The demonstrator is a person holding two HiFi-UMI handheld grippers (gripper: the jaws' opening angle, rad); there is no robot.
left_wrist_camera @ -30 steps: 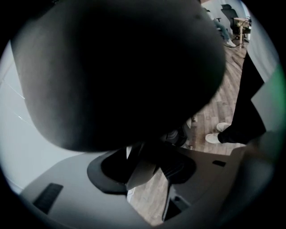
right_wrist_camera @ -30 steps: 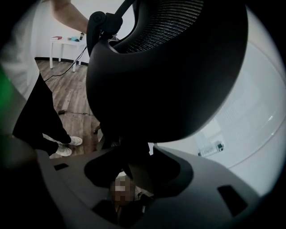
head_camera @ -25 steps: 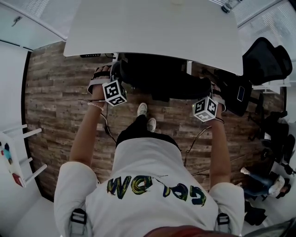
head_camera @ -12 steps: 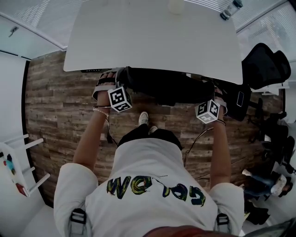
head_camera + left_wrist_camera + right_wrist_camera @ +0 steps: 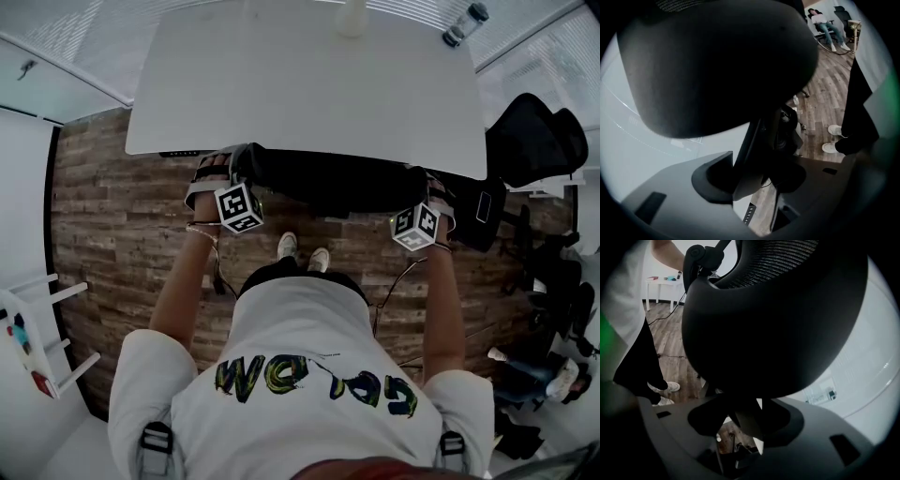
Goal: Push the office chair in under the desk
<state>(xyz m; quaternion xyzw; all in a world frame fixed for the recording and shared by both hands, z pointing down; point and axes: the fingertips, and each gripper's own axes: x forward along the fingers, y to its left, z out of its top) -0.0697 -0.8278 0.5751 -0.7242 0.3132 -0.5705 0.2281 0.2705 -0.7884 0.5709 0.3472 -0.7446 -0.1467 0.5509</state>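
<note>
The black office chair [image 5: 328, 183] stands at the near edge of the white desk [image 5: 309, 84], its seat hidden under the top. My left gripper [image 5: 234, 164] is at the chair's left end and my right gripper [image 5: 427, 185] at its right end. In the left gripper view an armrest pad [image 5: 717, 65] looms overhead, and its post [image 5: 750, 154] runs between the spread jaws of the left gripper [image 5: 759, 183], leaning on the left jaw. In the right gripper view the other post [image 5: 747, 420] stands inside the right gripper [image 5: 745, 427] with slivers of light on both sides.
A second black chair [image 5: 534, 131] stands right of the desk. A bottle [image 5: 466, 23] and a cup [image 5: 352, 17] are on the desk's far side. A white rack [image 5: 37, 328] is at the left, cables [image 5: 389, 291] trail on the wood floor, and my shoes [image 5: 305, 251] are behind the chair.
Both grippers and the chair have moved toward the desk, and more of the chair now lies under the top. The feet have stepped forward after it.
</note>
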